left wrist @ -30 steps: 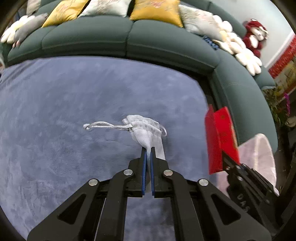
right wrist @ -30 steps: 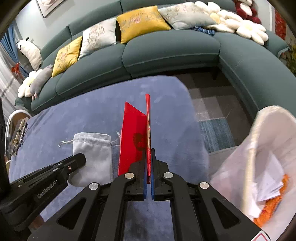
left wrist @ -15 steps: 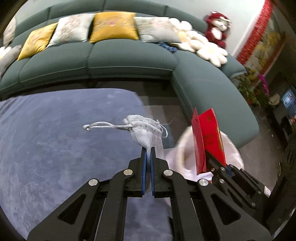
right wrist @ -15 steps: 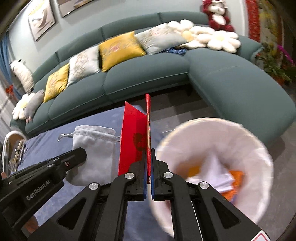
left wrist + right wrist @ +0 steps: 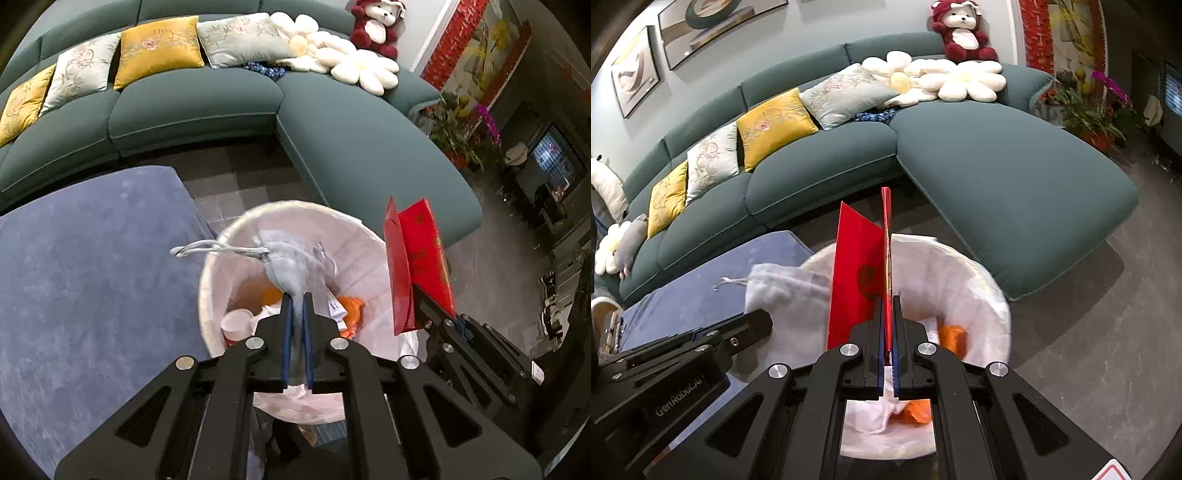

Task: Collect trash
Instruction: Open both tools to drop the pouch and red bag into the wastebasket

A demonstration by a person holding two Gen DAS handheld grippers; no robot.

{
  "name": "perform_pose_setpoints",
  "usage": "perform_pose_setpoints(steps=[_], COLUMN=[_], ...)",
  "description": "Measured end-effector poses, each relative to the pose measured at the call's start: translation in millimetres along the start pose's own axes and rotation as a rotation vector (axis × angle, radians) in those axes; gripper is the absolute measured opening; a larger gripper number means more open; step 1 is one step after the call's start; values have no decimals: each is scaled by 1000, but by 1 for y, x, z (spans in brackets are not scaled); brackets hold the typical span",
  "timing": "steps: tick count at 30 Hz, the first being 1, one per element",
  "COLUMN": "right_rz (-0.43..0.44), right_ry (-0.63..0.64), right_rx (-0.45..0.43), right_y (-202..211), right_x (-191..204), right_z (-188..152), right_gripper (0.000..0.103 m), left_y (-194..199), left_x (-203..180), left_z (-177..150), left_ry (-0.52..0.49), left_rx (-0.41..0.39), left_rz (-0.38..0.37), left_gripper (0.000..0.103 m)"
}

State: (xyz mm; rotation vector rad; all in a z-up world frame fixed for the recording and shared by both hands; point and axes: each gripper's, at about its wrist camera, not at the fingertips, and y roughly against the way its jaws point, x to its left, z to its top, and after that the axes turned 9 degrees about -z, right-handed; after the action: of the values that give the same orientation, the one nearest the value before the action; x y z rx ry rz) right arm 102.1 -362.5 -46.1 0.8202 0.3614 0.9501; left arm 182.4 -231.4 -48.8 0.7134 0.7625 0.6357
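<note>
Left wrist view: left gripper (image 5: 296, 295) is clamped on a grey drawstring pouch (image 5: 291, 264), hanging over the white-lined trash bin (image 5: 354, 236). A paper cup (image 5: 236, 325) and orange scraps sit inside. The blue rug (image 5: 92, 266) is to the left.

Right wrist view: right gripper (image 5: 886, 299) is pinched on a red paper bag (image 5: 858, 277), upright above the bin (image 5: 993, 295). The pouch (image 5: 790, 295) is just left of it, with the green sofa (image 5: 997, 155) behind.

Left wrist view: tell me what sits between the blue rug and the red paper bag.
The white-lined trash bin, with the grey drawstring pouch above it.
</note>
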Motion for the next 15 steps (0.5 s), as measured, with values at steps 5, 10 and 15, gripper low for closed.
perform_pose_setpoints(steps=[5, 10, 15], right_rz=[2, 14, 29], right_ry=[-21, -19, -5], right_rx=[11, 9, 5], right_y=[-5, -7, -6], right_x=[-10, -8, -1], right_z=[-2, -4, -4], right_gripper=[4, 8, 14], left_y=[-5, -3, 1], left_x=[-2, 3, 9], left_z=[-1, -1, -3], left_ry=[9, 14, 25], left_rx=[12, -3, -8], left_rz=[27, 62, 80], left_gripper=[30, 44, 46])
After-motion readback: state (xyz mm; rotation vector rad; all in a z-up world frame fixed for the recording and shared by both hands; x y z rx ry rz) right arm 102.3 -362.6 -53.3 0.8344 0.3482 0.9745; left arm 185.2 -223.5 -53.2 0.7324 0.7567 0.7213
